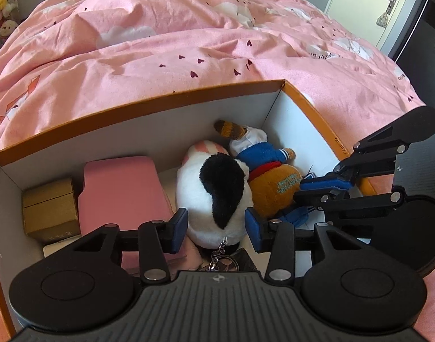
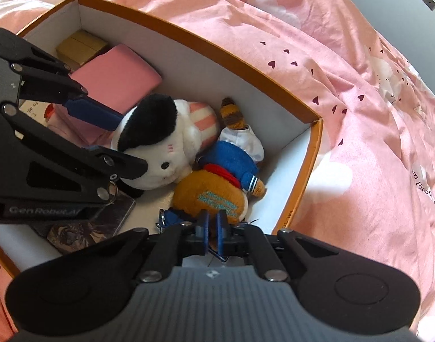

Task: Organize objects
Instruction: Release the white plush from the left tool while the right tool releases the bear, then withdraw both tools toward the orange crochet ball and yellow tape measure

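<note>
Reaching into the box (image 1: 137, 101), our left gripper (image 1: 216, 229) gapes around the white plush (image 1: 211, 199); our right gripper (image 2: 213, 232), beside "GenRobot.AI" lettering (image 2: 42, 212), pinches the brown plush (image 2: 214, 196).

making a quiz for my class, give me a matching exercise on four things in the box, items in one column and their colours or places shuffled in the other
Items:
1. gold box
2. pink case
3. white plush
4. brown plush

Descriptions:
A. wears a blue jacket
B. has a black patch, sits between the left gripper's open jaws
C. in the box's corner, next to the pink case
D. between the gold box and the white plush

Pairs: 1-C, 2-D, 3-B, 4-A
</note>
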{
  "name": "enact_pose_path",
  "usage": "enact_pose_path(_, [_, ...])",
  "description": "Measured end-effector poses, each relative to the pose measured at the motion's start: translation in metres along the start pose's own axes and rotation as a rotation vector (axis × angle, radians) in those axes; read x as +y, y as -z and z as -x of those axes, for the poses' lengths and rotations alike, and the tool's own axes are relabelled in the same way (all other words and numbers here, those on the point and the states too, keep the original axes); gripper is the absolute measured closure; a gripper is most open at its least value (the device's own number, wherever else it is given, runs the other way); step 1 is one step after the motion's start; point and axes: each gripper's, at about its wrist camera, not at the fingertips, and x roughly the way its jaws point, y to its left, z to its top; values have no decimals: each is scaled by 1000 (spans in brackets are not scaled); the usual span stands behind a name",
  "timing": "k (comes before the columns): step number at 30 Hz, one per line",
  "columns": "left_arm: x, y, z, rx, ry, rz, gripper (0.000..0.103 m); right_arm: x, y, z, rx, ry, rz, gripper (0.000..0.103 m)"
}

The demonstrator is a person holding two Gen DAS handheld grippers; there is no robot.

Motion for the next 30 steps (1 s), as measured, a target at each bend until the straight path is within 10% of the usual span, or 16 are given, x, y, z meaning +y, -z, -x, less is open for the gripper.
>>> enact_pose_path(11, [-21, 32, 102, -149, 69, 55, 52, -7, 60, 96, -255, -125, -262, 92])
enact_pose_path(20, [-49, 93, 111, -29, 82, 43, 52, 23, 126, 121, -325, -97, -396, 88])
enact_pose_path(30, [-64, 161, 73, 143, 123, 117, 52, 56, 191, 100, -215, -94, -507, 82])
